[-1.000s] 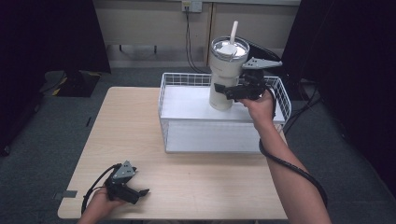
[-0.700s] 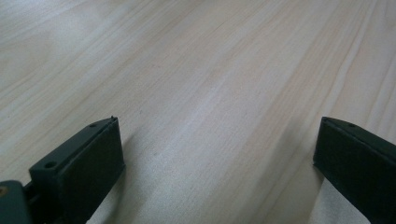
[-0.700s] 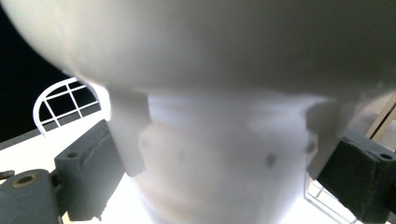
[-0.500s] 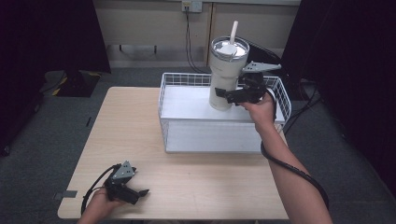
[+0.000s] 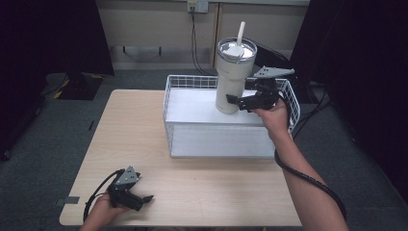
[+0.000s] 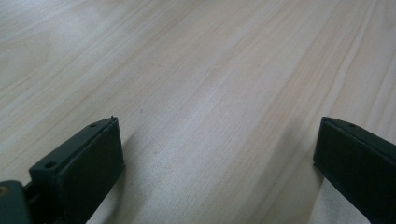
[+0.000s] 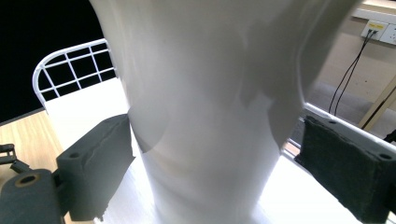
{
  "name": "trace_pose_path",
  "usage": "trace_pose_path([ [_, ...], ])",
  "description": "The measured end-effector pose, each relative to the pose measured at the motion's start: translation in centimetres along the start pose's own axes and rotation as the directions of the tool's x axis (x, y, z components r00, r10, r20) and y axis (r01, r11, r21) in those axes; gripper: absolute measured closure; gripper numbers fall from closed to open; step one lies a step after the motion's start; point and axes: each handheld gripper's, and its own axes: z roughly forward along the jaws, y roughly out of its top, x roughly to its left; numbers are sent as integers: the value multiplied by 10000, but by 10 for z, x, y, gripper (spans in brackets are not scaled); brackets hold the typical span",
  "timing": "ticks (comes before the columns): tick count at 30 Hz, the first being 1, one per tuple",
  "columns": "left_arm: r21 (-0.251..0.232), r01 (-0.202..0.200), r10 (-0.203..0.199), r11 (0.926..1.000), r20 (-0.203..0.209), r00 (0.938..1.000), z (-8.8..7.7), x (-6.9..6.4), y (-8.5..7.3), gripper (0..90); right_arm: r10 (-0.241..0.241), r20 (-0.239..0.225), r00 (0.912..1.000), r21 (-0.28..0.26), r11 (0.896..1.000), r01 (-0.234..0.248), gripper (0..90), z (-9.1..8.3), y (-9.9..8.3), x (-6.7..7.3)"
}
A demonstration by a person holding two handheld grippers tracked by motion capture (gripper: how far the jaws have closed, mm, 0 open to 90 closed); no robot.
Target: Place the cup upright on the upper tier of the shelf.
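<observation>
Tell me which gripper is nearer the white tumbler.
Right. The right gripper straddles the tumbler in the wire basket; the left gripper sits far off on the table's near corner.

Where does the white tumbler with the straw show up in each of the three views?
High view: the tumbler stands upright in the wire basket, upper middle, the right gripper at its narrow base.
Left gripper view: not in it; the picture shows bare wooden table between open jaws.
Right gripper view: tumbler centre, between the jaws.
Shared landmark: the basket's white wire rim.
</observation>
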Motion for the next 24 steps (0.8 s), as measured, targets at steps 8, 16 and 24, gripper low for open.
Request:
trace_pose_path([
  [8, -2, 5, -5, 10000, -1, 10000, 0, 0, 0, 9, -46, -26, 10000, 126, 9999, 46, 92, -8, -4, 2],
  [16, 1, 0, 0, 10000, -18, 10000, 0, 0, 0, 9, -198, -105, 9997, 126, 9997, 199, 94, -17, -9, 7],
  [24, 4, 2, -2, 10000, -17, 10000, 0, 0, 0, 9, -312, -277, 9991, 136, 9994, 316, 94, -28, -15, 12],
])
